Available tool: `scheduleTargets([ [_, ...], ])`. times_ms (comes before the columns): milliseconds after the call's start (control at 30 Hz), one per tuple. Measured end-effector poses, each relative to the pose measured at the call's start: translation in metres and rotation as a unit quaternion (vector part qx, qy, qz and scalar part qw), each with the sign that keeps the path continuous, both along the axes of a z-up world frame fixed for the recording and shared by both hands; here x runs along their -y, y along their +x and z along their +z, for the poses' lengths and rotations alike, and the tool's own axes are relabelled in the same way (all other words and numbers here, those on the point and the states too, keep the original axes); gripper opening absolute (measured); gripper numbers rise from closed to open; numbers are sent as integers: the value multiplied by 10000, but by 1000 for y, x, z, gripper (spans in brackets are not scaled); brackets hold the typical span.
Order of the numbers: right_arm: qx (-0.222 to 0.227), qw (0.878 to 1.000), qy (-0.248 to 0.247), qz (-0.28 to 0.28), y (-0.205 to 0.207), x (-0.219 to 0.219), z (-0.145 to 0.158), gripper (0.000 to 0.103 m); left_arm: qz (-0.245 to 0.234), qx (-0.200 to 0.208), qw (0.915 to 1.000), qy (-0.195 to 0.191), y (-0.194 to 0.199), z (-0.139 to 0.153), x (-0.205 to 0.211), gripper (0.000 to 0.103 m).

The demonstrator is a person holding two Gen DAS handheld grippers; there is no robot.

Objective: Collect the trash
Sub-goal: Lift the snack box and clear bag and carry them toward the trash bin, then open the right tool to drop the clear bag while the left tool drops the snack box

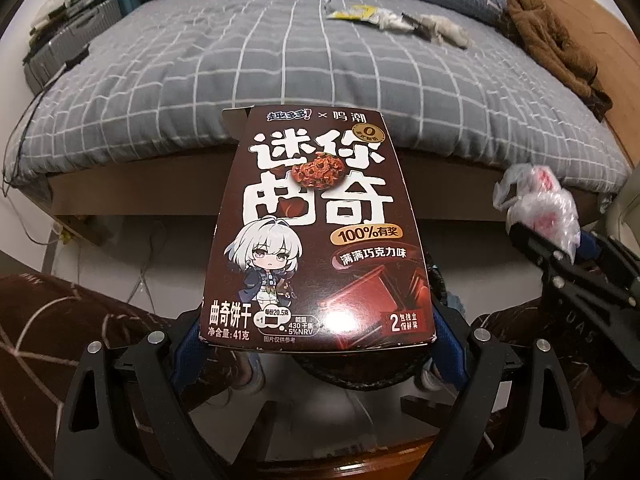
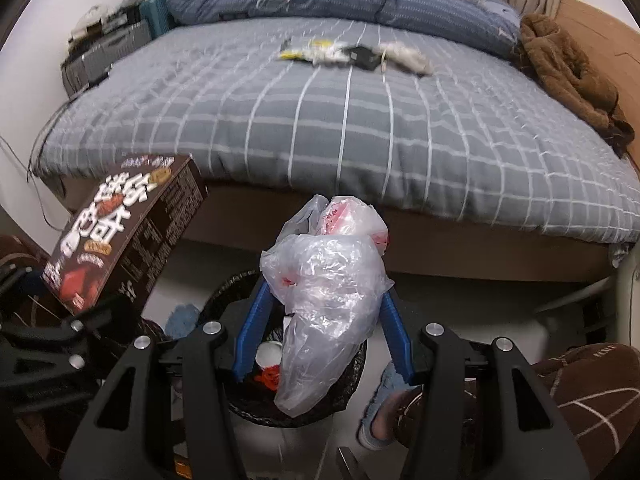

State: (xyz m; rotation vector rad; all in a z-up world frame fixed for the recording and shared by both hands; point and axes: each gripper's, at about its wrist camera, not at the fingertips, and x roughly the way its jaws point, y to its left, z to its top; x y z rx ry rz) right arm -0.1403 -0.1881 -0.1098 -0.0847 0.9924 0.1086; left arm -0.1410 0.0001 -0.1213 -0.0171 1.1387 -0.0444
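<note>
Left hand-held gripper clamps brown cookie box, frame centre; right hand-held gripper grips crumpled plastic bag above black bin, lower centre. Wrappers on bed, upper frame

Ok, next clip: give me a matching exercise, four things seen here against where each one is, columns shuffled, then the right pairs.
Things:
1. brown cardboard cookie box
2. crumpled clear plastic bag
3. yellow-and-white wrappers
4. black-lined round trash bin

Places:
A. on the grey checked bed cover
B. on the floor under the grippers
C. between the left gripper's blue fingers
D. between the right gripper's blue fingers

Pairs: 1-C, 2-D, 3-A, 4-B
</note>
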Motion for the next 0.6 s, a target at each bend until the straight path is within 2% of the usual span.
scheduleTargets([
  [367, -643, 9978, 175, -20, 33, 0, -52, 51, -55, -418, 9991, 65, 40, -53, -6, 88],
  [433, -739, 9971, 184, -26, 39, -2, -59, 51, -44, -407, 9992, 6, 46, -54, -4, 88],
  [600, -892, 9959, 111, 24, 49, -11, -74, 51, -33, -489, 9987, 141, 49, -60, 0, 88],
])
